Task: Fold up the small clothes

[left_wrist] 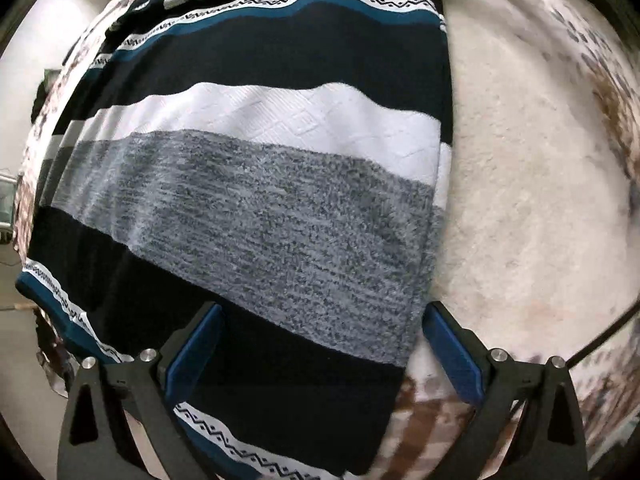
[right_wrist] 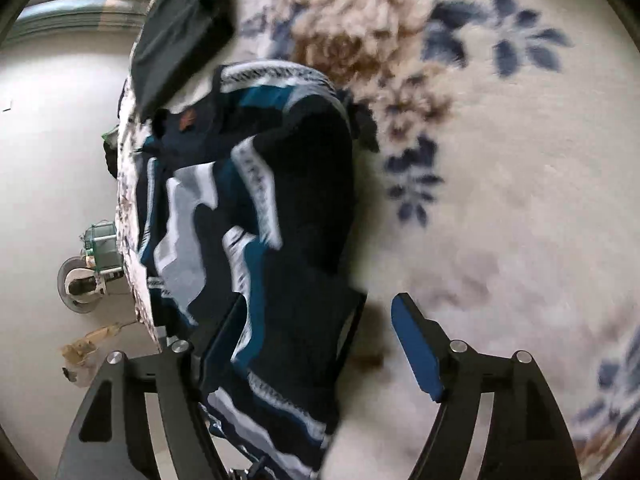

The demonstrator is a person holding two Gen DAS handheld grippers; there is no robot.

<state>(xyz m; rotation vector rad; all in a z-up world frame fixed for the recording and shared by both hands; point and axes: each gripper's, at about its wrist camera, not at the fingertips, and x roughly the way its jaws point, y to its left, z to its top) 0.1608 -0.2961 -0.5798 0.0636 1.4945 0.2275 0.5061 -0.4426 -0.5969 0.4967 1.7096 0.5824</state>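
Both tongs gape empty: left tongs [left_wrist: 322, 344] straddle the sweater's [left_wrist: 256, 184] right edge, stripes running crosswise on the floral blanket [left_wrist: 528, 184]; right tongs [right_wrist: 316, 340] hang over its bunched end [right_wrist: 256, 216]

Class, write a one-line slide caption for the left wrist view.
Open left tool poised over a striped sweater spread on a flowered blanket.
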